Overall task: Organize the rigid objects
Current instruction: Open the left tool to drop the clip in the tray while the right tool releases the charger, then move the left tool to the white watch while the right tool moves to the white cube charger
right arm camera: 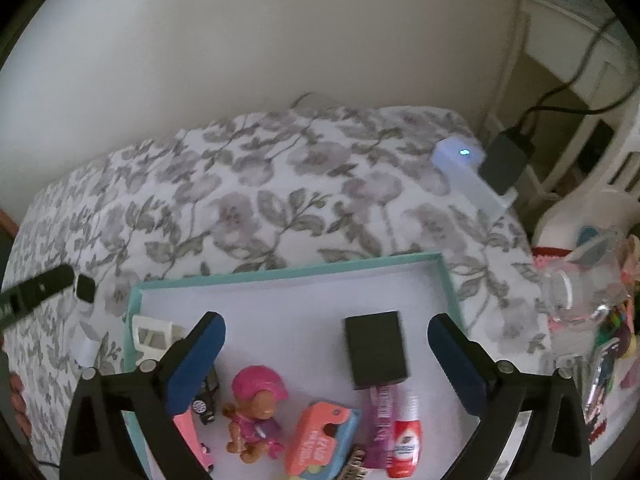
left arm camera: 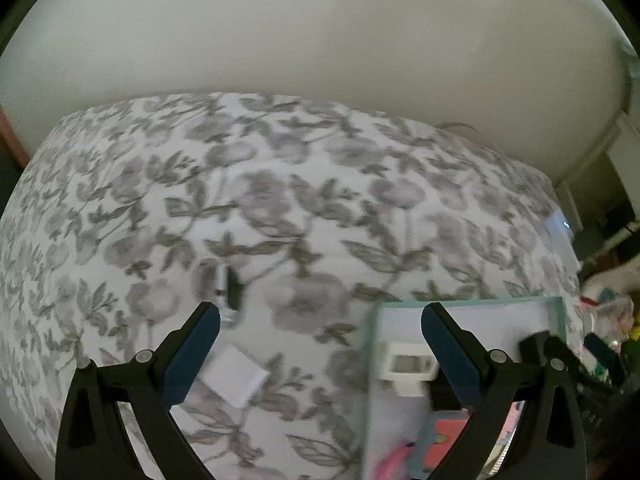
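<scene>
One teal tray [right arm camera: 448,280] lies under the right claw [right arm camera: 326,354], holding a black box [right arm camera: 376,354] between the spread, empty jaws, with a pink doll [right arm camera: 252,412], coral case [right arm camera: 320,436], red tube [right arm camera: 404,436] and toy car [right arm camera: 206,396] nearer the claw. The left claw [left arm camera: 320,348] is spread and empty over the bedspread [left arm camera: 280,200]; a white card [left arm camera: 236,376] lies just inside its left finger, and the tray's corner sits behind its right finger.

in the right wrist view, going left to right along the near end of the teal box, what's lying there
pink-haired doll → orange and blue case → purple tube → red bottle, all inside the teal box
</scene>
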`<action>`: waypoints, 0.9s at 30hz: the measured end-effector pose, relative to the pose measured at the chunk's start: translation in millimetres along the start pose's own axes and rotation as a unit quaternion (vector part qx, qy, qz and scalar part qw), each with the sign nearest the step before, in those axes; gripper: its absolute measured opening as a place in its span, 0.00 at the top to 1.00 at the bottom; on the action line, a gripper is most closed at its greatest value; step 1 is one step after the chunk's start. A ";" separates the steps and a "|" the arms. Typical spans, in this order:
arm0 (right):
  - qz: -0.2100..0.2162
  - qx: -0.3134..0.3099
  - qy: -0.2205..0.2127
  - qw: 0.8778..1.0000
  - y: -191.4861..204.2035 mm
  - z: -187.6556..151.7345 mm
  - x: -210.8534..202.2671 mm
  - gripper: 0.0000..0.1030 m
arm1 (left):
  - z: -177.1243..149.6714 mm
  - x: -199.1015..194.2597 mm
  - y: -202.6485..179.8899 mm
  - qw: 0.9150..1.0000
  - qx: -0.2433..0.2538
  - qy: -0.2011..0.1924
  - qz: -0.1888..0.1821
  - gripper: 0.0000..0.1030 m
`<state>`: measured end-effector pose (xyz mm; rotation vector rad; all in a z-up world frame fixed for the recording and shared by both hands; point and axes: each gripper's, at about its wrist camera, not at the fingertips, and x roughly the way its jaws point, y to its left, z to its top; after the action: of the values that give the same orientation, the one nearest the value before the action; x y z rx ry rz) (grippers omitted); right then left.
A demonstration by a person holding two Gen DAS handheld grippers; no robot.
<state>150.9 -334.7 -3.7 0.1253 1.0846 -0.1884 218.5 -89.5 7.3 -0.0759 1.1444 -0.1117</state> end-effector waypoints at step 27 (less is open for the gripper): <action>0.075 -0.111 0.007 0.991 146.2 -20.1 15.3 0.00 | -12.4 14.3 180.5 0.982 -0.177 0.011 0.069 0.02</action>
<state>171.7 -189.4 -25.2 0.0072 1.0983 0.0689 222.1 87.6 -31.9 -0.3113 1.1789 0.2155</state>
